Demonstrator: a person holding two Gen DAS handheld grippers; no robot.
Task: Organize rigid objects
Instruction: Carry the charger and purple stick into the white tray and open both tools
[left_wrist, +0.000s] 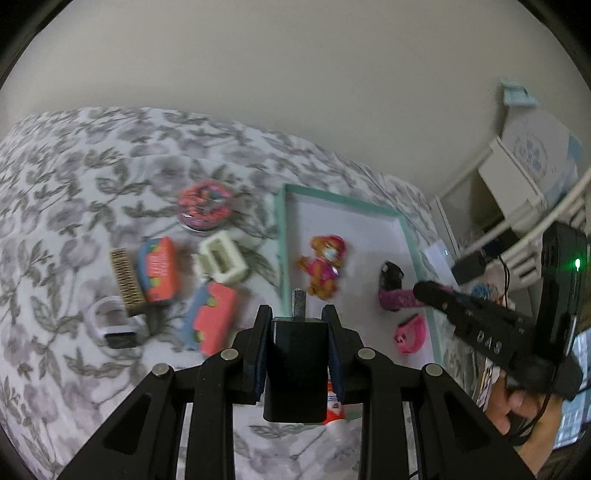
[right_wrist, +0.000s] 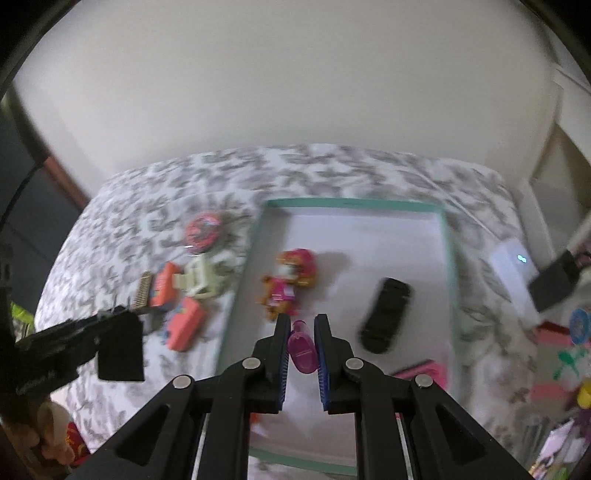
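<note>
The left gripper (left_wrist: 297, 325) is clamped on a black charger block (left_wrist: 297, 369), its pads pressed flat against the block's two sides, a metal prong sticking out forward past the fingertips. It is held above the bedspread (left_wrist: 74, 177), pointing down and forward, just short of the near left edge of the teal-rimmed tray (left_wrist: 283, 236).

Ahead and to its left lie two coral toy blocks (left_wrist: 212, 319), a cream clip (left_wrist: 221, 261), a bristle brush (left_wrist: 127, 282) and a round pink tin (left_wrist: 204, 206), all loose on the floral cover.

Ahead and to its right, inside the tray, lies an orange cartoon figure (left_wrist: 323, 267).

The right gripper (right_wrist: 300, 325) reaches low into the tray from the near side, angled downward, its jaws closed on a magenta bottle (right_wrist: 303, 349) that sits between the blue pads. Just beyond its tips is the same figure; to its right a black toy car (right_wrist: 386, 314) rests on the tray floor, and a pink piece (right_wrist: 424, 373) lies near its right finger.
</note>
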